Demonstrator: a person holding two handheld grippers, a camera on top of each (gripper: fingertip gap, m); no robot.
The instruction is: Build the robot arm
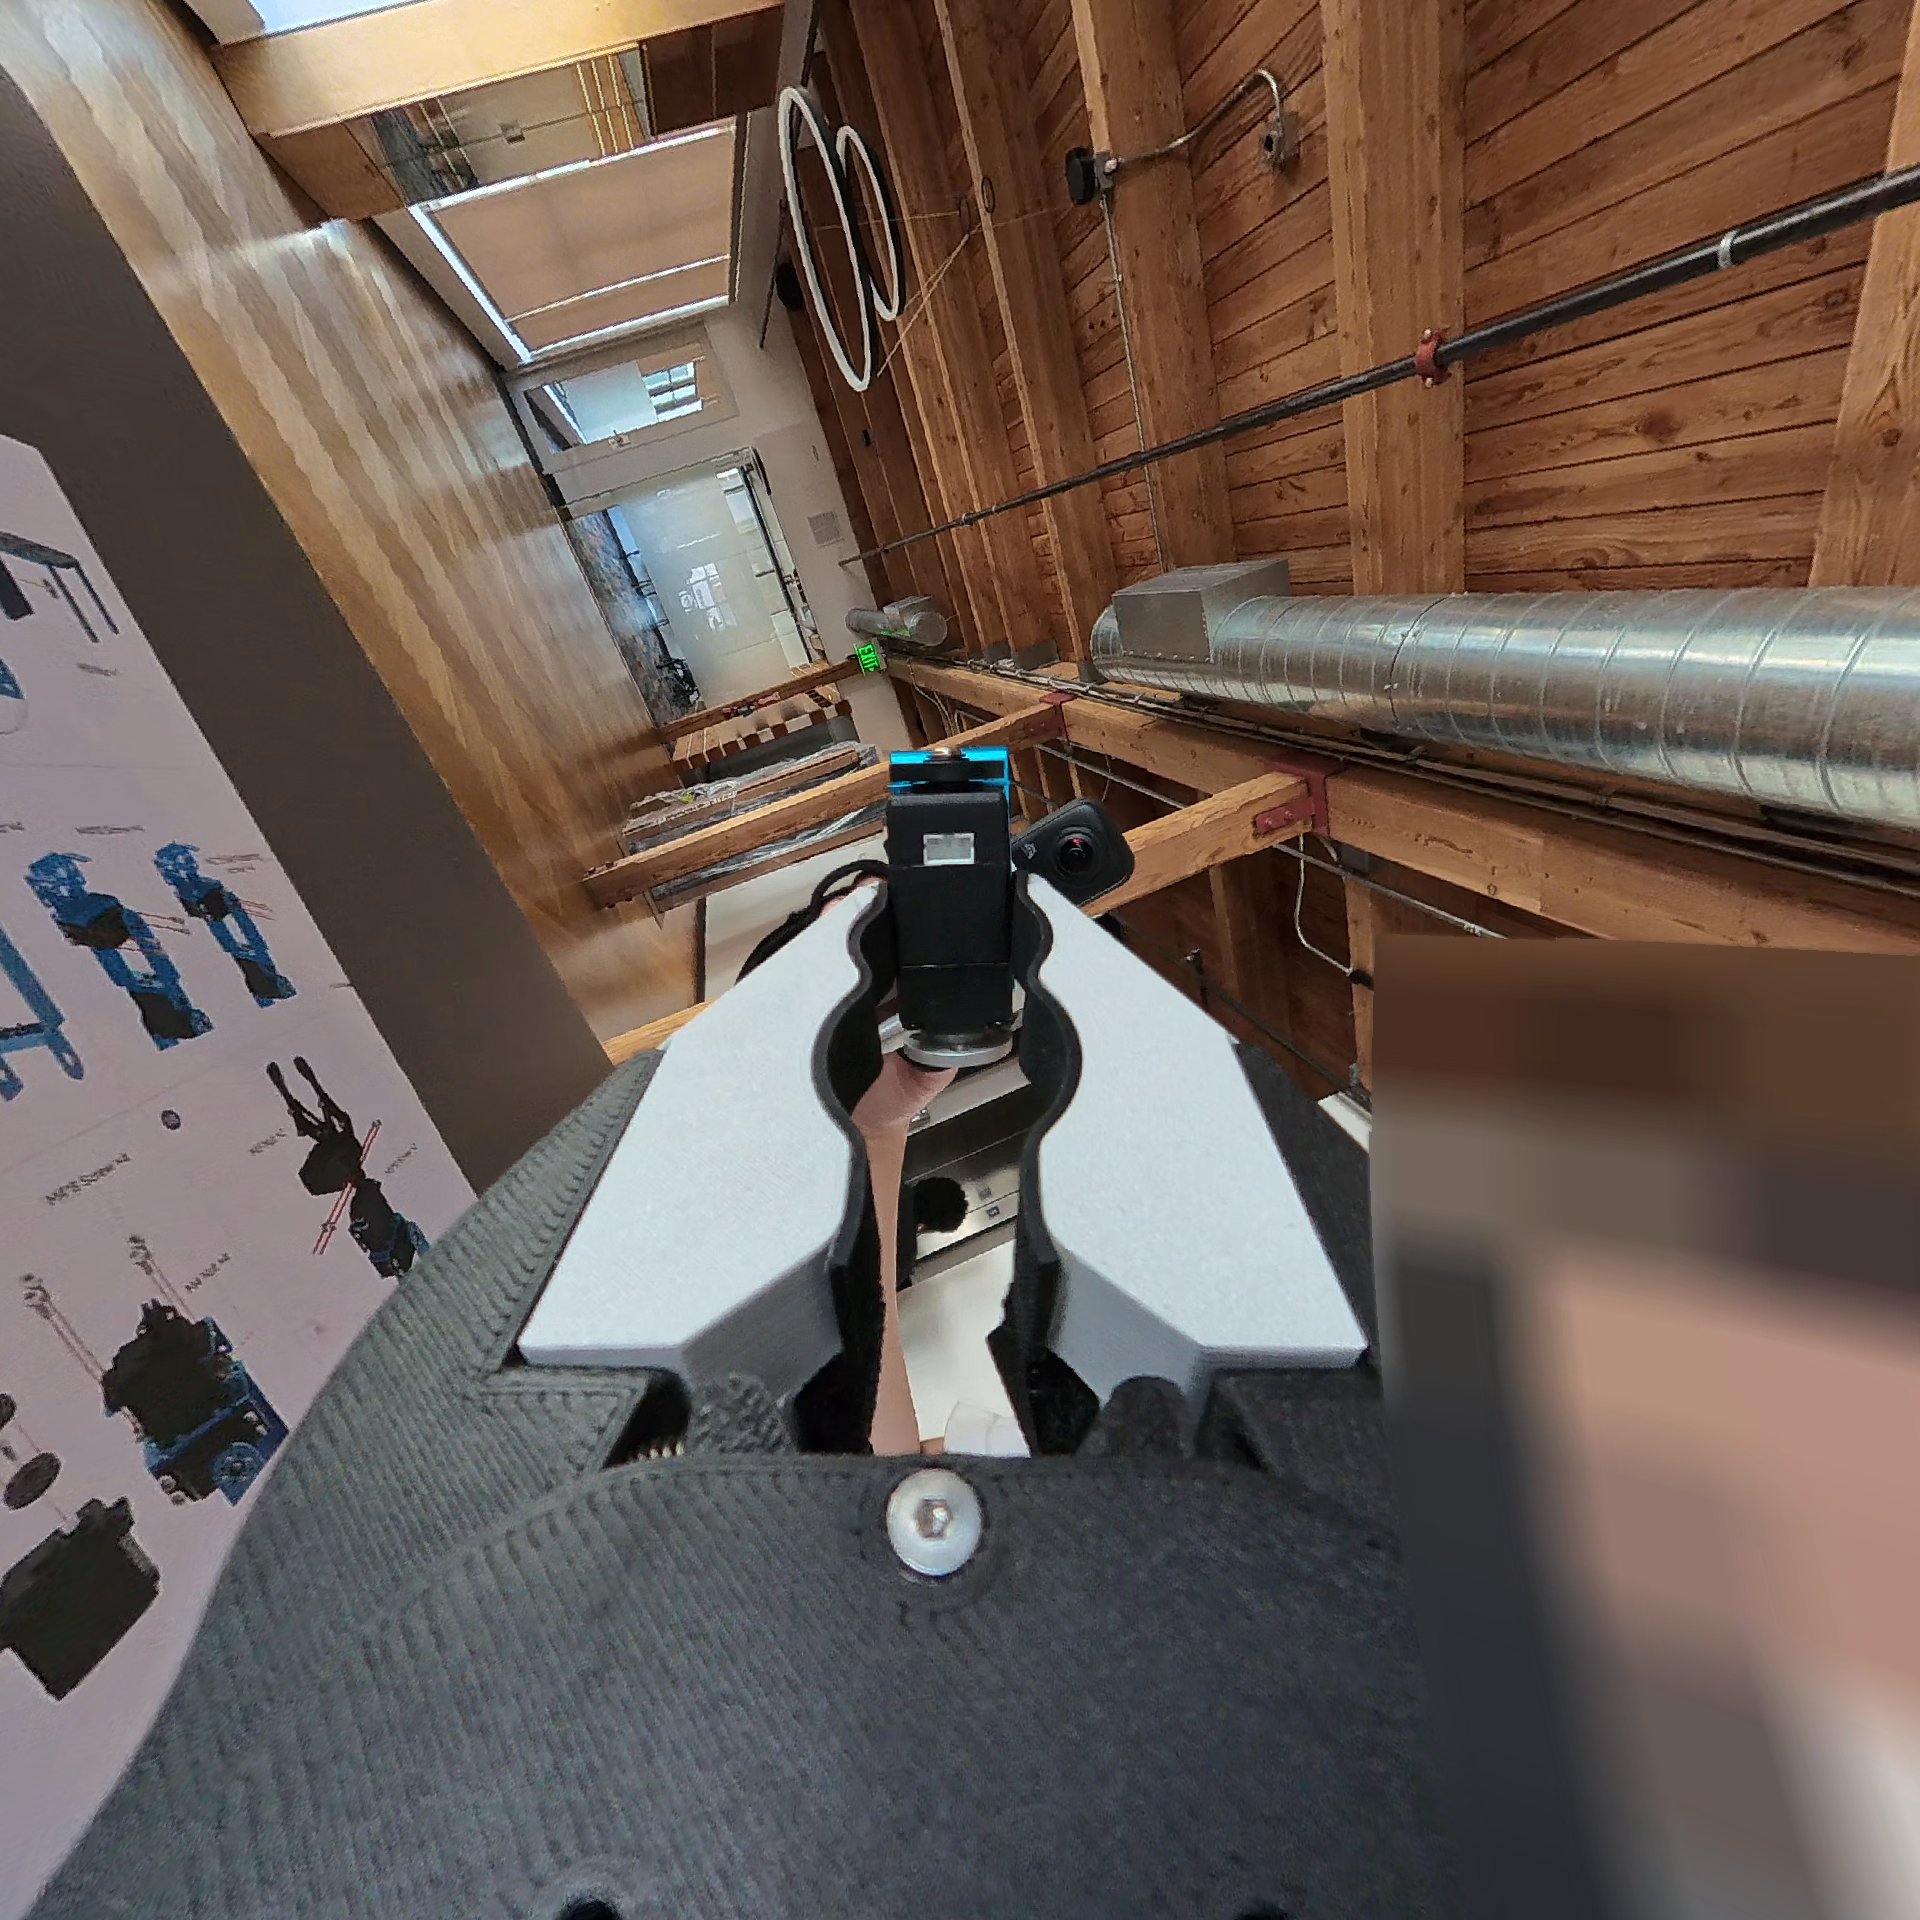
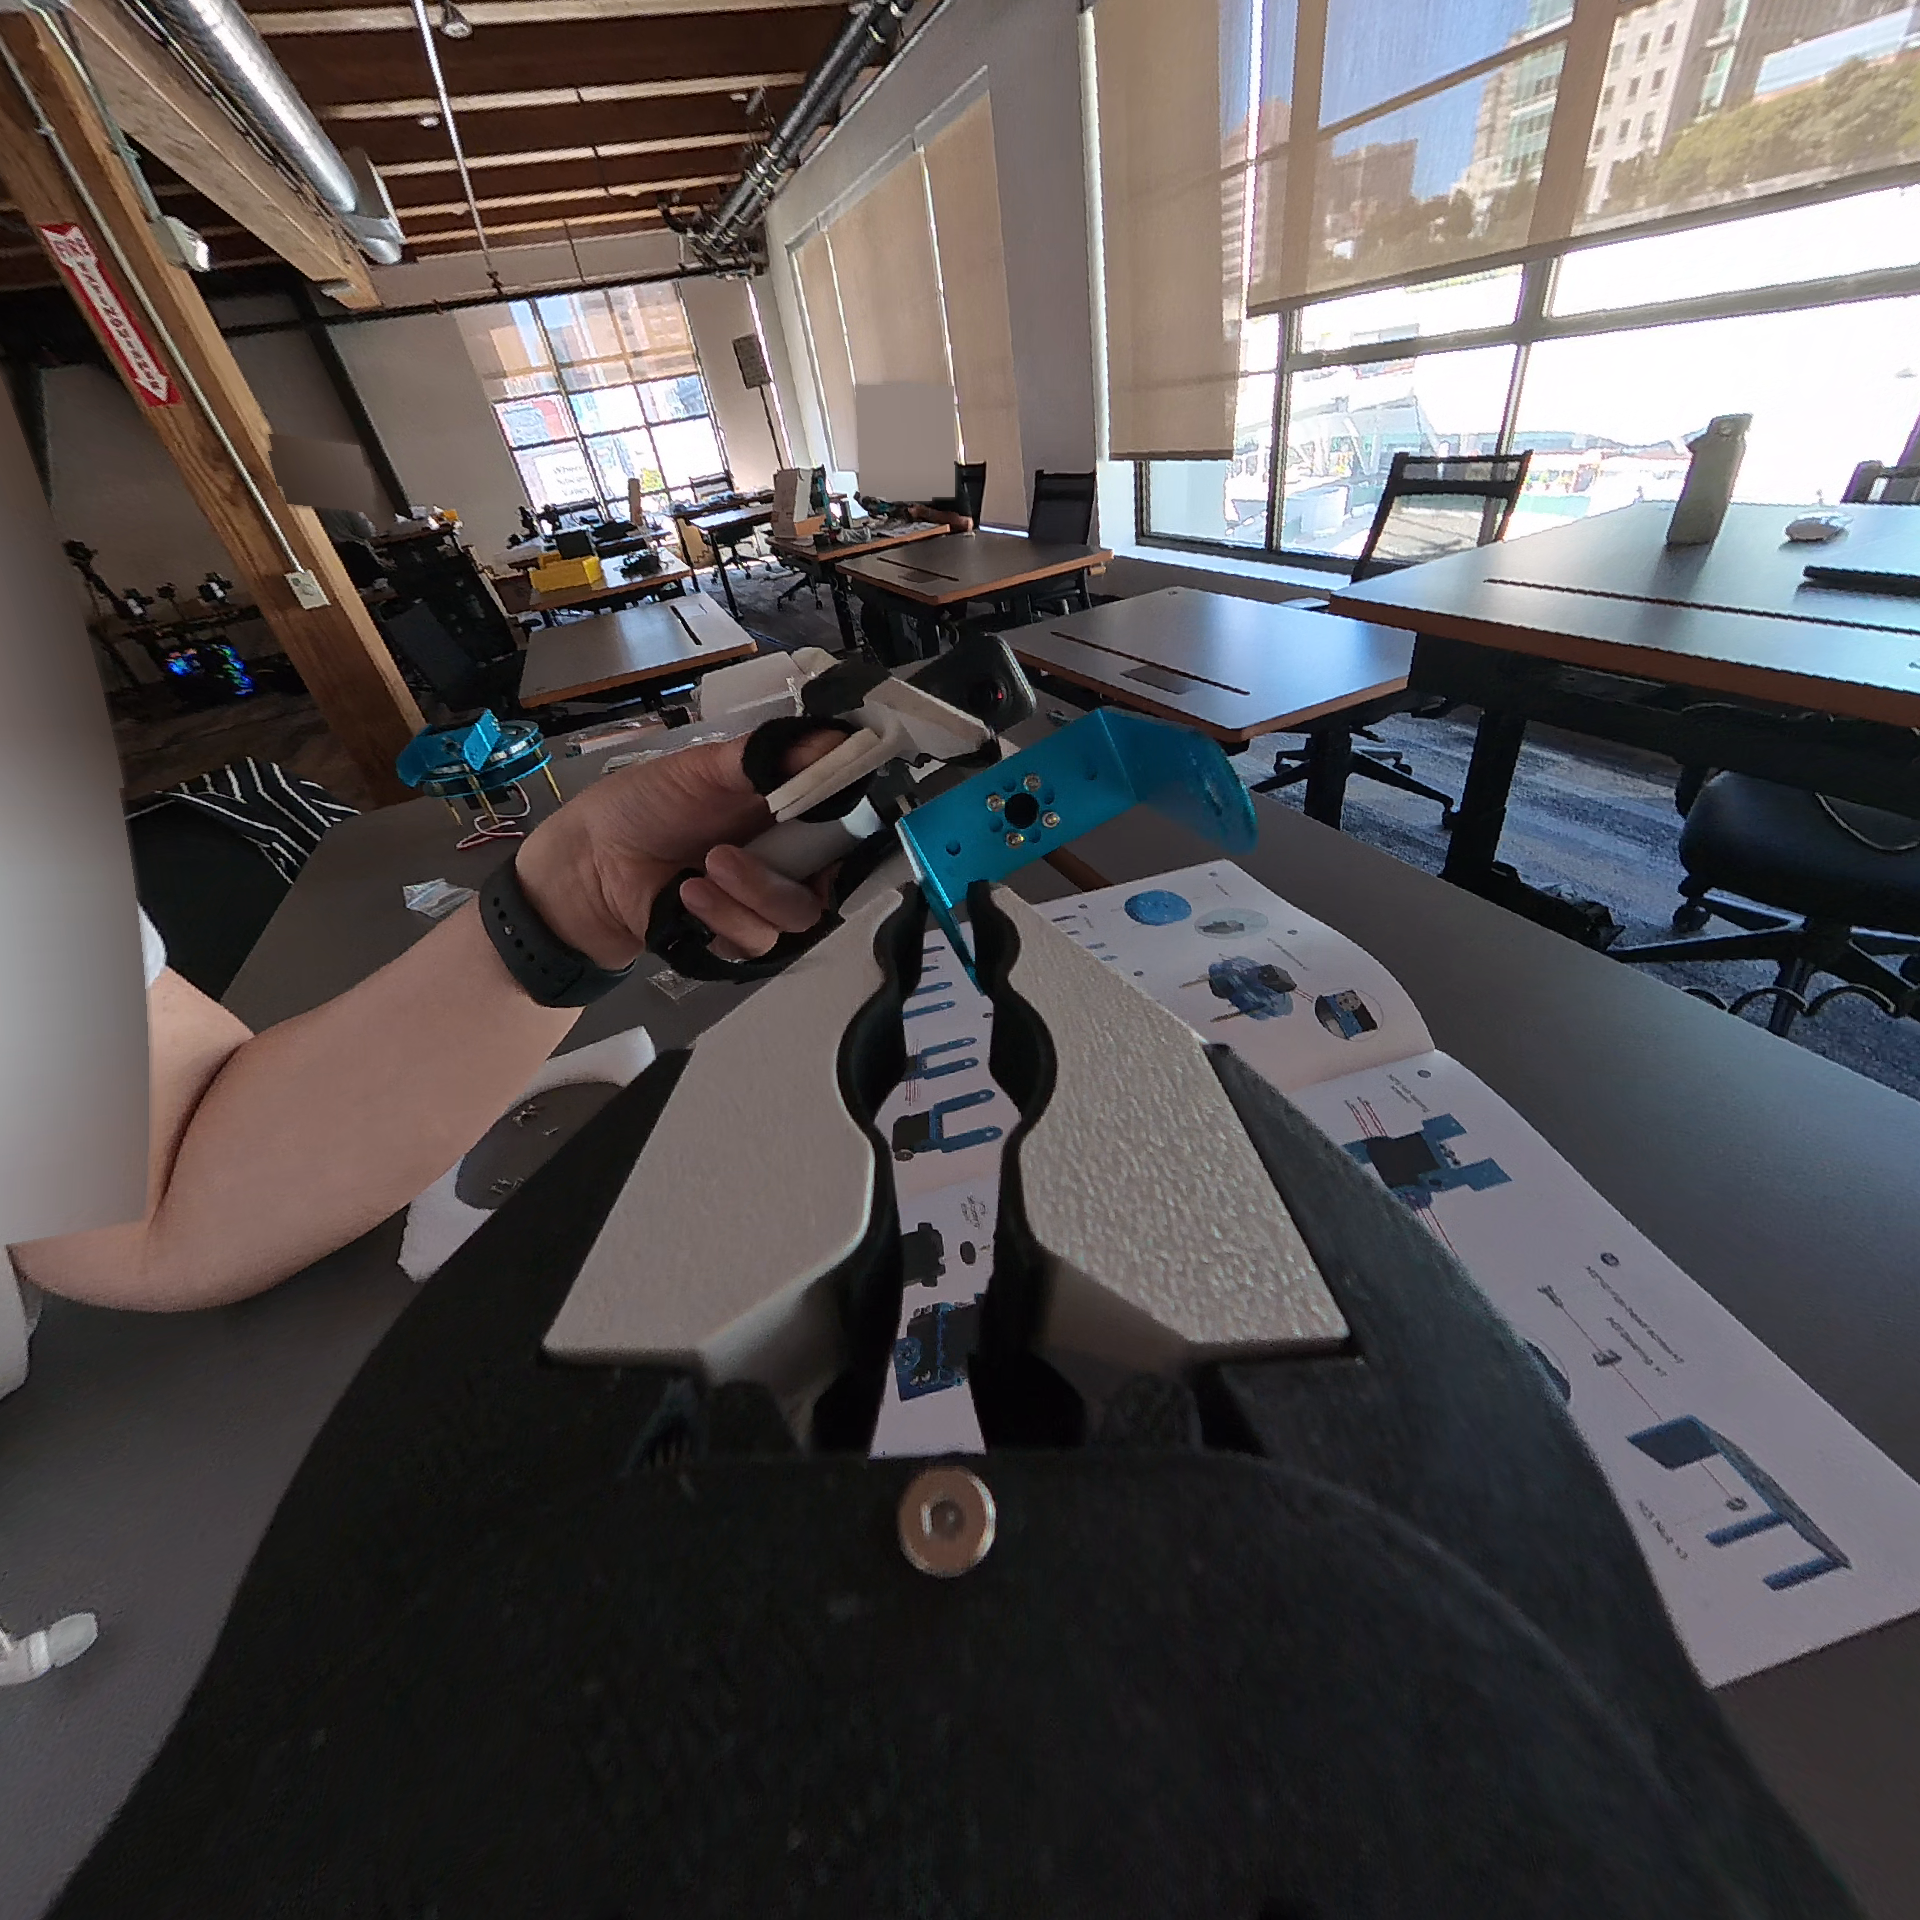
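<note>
My left gripper points up at the ceiling and is shut on a black servo motor, held lengthwise between the pads. A blue metal bracket sits against the servo's far end. In the right wrist view my right gripper is shut on one flange of that blue U-shaped bracket, held above the table. The left gripper, held in a hand wearing a black watch, is just behind the bracket. The bracket hides the servo in this view.
An open instruction booklet lies on the dark table under the grippers; it also shows in the left wrist view. A blue round assembly, small parts bags and white foam lie to the left. Desks and chairs stand beyond.
</note>
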